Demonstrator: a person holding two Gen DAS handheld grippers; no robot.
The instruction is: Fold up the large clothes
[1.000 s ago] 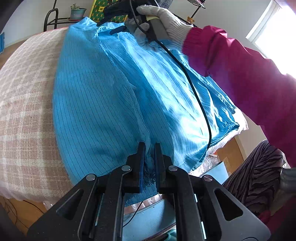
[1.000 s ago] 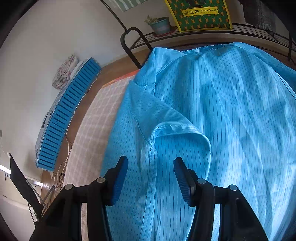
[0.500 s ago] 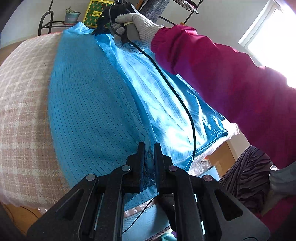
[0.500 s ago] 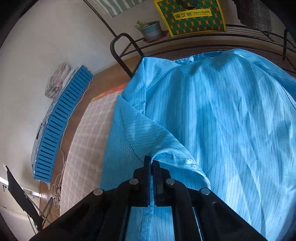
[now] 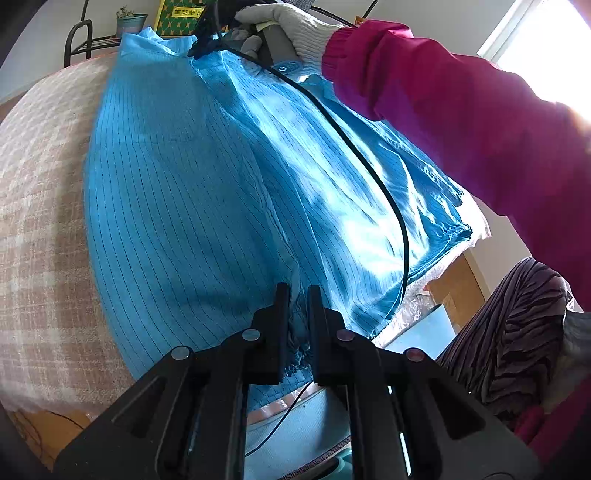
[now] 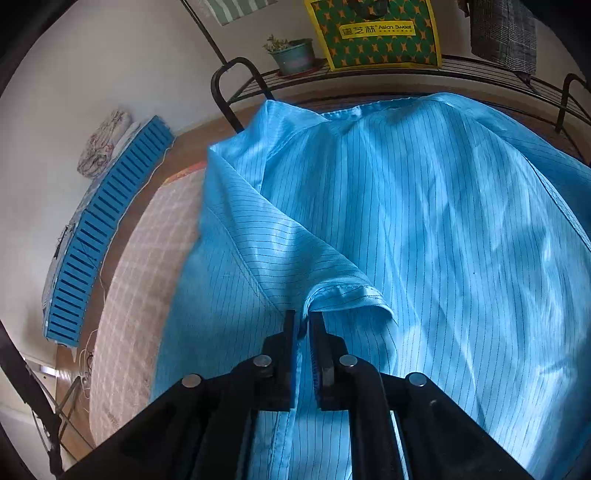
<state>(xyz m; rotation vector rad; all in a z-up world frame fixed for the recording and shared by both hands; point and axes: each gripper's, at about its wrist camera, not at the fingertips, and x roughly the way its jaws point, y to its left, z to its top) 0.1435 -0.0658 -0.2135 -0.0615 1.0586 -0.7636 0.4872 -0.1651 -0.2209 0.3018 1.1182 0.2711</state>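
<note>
- A blue pinstriped garment point(image 5: 177, 206) lies spread over a worktop covered with a pink-and-white checked cloth point(image 5: 40, 229); in the left wrist view it fills the middle, with the cloth showing at 9 o'clock.
- The left gripper point(image 5: 294, 317) has its fingers nearly together, pinching a bunched edge of the garment at the near hem.
- At 12 o'clock in that view a white-gloved hand point(image 5: 291, 22) in a magenta sleeve point(image 5: 461, 110) holds the other tool at the garment's far end; a black cable point(image 5: 373, 177) trails from it across the fabric.
- The right gripper point(image 6: 303, 325) is narrow, its jaws opening slightly, with a folded, stitched edge of the garment point(image 6: 424, 229) between the blue pads point(image 6: 291, 354).
- Beyond the garment, at 12 o'clock in the right wrist view, a black wire rack point(image 6: 369, 75) carries a potted plant point(image 6: 293, 55) and a green-and-yellow bag point(image 6: 373, 33).
- At 9 o'clock a blue slatted crate point(image 6: 99, 229) leans against the wall.
</note>
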